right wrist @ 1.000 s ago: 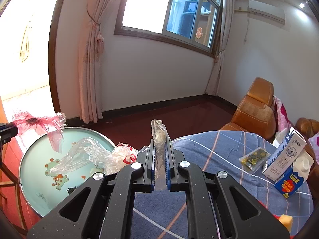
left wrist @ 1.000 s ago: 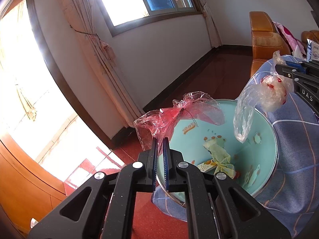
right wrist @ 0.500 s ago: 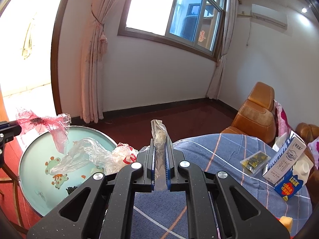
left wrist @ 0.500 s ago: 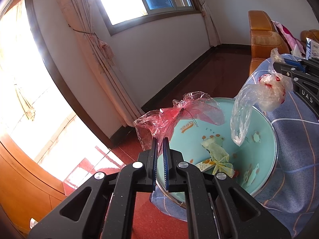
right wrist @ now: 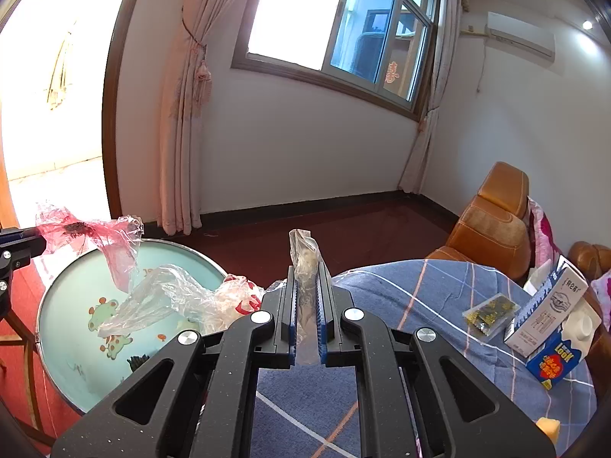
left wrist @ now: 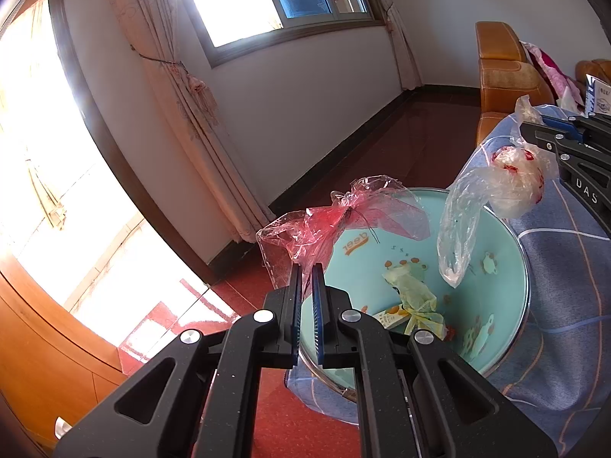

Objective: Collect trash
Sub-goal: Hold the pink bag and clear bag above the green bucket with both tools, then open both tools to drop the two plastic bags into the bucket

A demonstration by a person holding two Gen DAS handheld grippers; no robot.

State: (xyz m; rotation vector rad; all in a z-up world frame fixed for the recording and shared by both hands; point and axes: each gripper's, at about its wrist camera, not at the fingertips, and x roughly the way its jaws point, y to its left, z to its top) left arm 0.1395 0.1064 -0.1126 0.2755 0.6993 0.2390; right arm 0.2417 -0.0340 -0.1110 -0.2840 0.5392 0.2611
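My left gripper (left wrist: 304, 273) is shut on a crumpled pink plastic wrapper (left wrist: 343, 217) and holds it over the near rim of a teal basin (left wrist: 508, 297). The wrapper also shows at the left of the right wrist view (right wrist: 91, 234). My right gripper (right wrist: 306, 271) is shut on a clear plastic bag (right wrist: 172, 301) with a red-and-white wad inside, which hangs over the basin (right wrist: 61, 328). The bag also shows in the left wrist view (left wrist: 485, 206). Yellow-green wrappers (left wrist: 412, 301) lie in the basin.
A table with a blue checked cloth (right wrist: 420, 305) carries a small packet (right wrist: 490, 311), a white carton (right wrist: 546, 313), a blue carton (right wrist: 557, 355) and a yellow bit (right wrist: 548, 427). An orange armchair (right wrist: 492, 225) stands behind. The floor is dark red.
Both grippers have risen slightly with their loads. The clear bag has swung a little above the basin. Both grips stay the same.
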